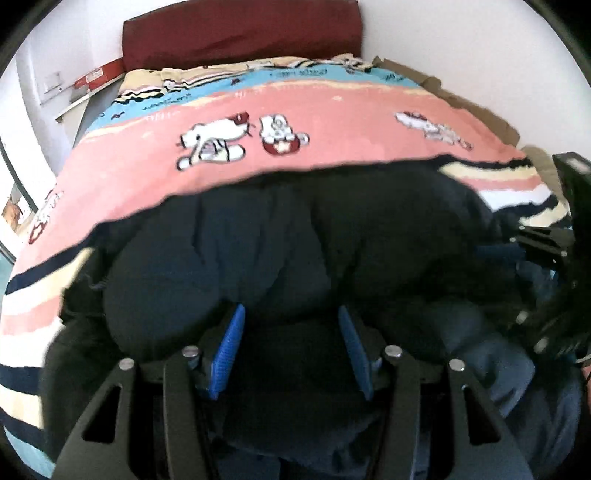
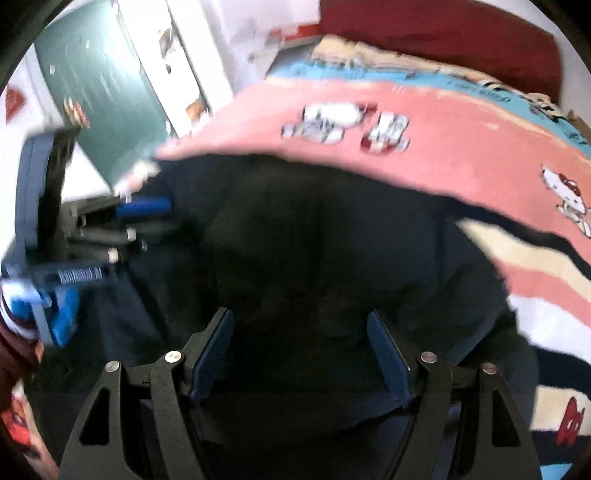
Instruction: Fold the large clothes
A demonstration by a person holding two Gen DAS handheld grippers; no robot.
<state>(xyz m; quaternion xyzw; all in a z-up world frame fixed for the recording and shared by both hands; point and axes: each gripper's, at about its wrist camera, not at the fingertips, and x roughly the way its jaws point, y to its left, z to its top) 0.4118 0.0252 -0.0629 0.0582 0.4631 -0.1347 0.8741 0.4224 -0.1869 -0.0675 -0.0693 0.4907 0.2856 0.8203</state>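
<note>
Nearest in the left wrist view, left gripper [image 1: 291, 332] angled down over a dark navy padded garment [image 1: 258, 251], blue pads [image 1: 231, 350] spread apart with dark cloth bulging between them; whether those pads press on the cloth or merely straddle it, impossible to tell. Nearest in the right wrist view, right gripper [image 2: 301, 347] likewise angled down at the same garment [image 2: 314, 240], pads [image 2: 214, 350] set wide with dark cloth between and beneath them; grip or no grip, again not readable through the blur. Garment bunched in rounded folds at the near edge of the bed, spread across the lower half of both views, lying on a pink blanket [image 1: 332, 110] with white cartoon figures and cream, navy and white stripes. Each gripper visible at the edge of the other's view, at the garment's side: right one at far right [image 1: 554, 243], left one at far left [image 2: 140, 210]. Beyond the blanket's pink field, a light blue band, then a dark red headboard [image 1: 240, 33] against a white wall [image 1: 443, 33]. At upper left of the right wrist view, a green door [image 2: 99, 92].
</note>
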